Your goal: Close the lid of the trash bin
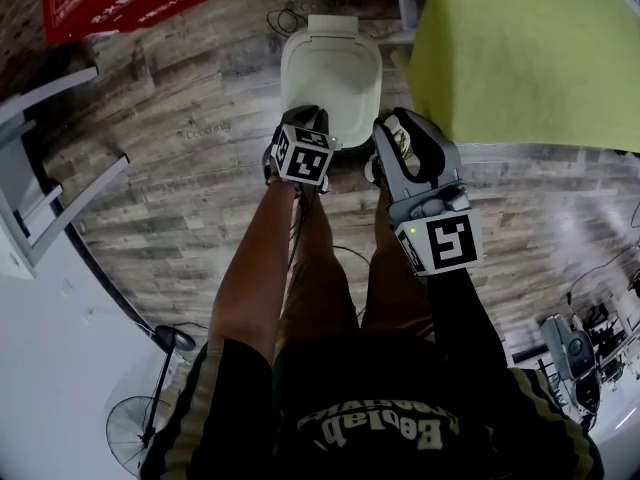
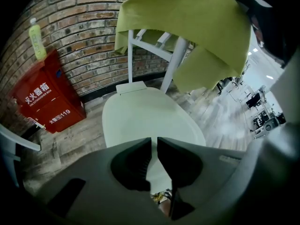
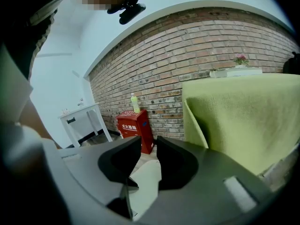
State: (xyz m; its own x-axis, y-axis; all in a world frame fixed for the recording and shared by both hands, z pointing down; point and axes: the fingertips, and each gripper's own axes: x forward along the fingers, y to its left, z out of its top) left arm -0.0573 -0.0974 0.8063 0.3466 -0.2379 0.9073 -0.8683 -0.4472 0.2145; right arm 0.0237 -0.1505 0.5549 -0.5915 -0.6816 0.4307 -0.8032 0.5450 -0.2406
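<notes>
The white trash bin [image 1: 330, 73] stands on the wood floor with its lid [image 2: 145, 116] lying flat and down over it. My left gripper [image 1: 308, 118] hangs steeply over the lid's near edge; in the left gripper view its jaws [image 2: 154, 142] stand closed to a thin slit with nothing between them, and I cannot tell whether they touch the lid. My right gripper [image 1: 400, 128] is just right of the bin's near corner, pointing shallowly towards the wall. Its jaws [image 3: 148, 144] show a narrow gap that holds nothing, and the lid [image 3: 145, 172] shows pale below them.
A table under a yellow-green cloth [image 1: 530, 48] stands close on the bin's right. A red fire box [image 2: 44, 97] with a green bottle [image 2: 37, 41] on top sits against the brick wall on the left. A white frame table [image 1: 40, 198] and a floor fan [image 1: 140, 428] are at the left.
</notes>
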